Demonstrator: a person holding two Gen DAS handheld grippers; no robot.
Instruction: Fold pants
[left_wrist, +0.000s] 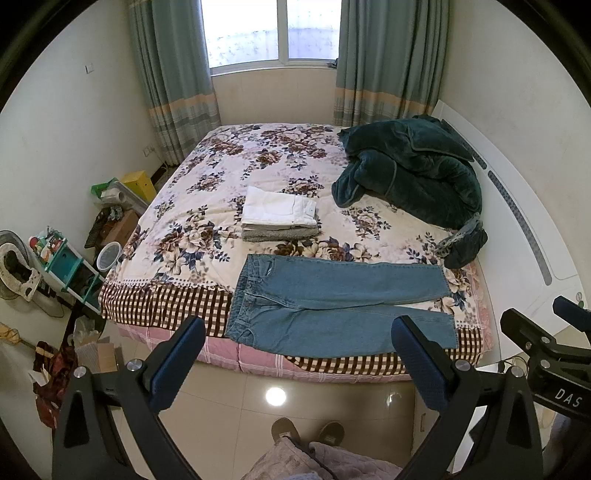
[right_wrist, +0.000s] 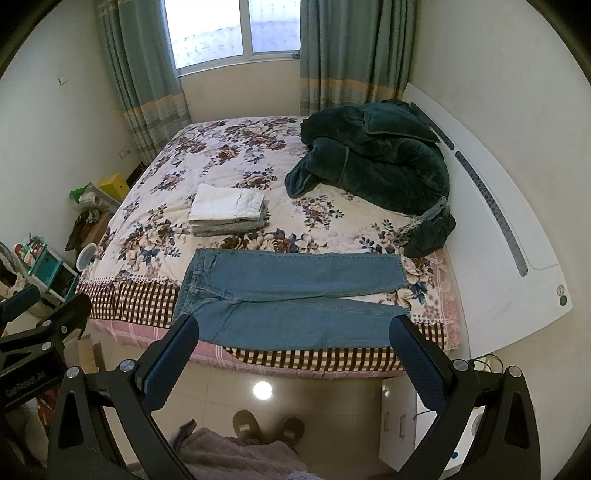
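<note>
While both held wide open, left tool (left_wrist: 297, 356) and right tool (right_wrist: 293, 354) above floor, near jeans (left_wrist: 332, 306) flat on bed (left_wrist: 221, 173).

You saw only your slippers (left_wrist: 307, 432) and trouser hems, body cut off below, right gripper (left_wrist: 565, 314) half out of frame, shelf clutter (left_wrist: 48, 245) too small.

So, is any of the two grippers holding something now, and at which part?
Nothing is held. The left gripper and right gripper are both open, apart from the blue denim jeans lying flat on the floral bed cover.
</note>
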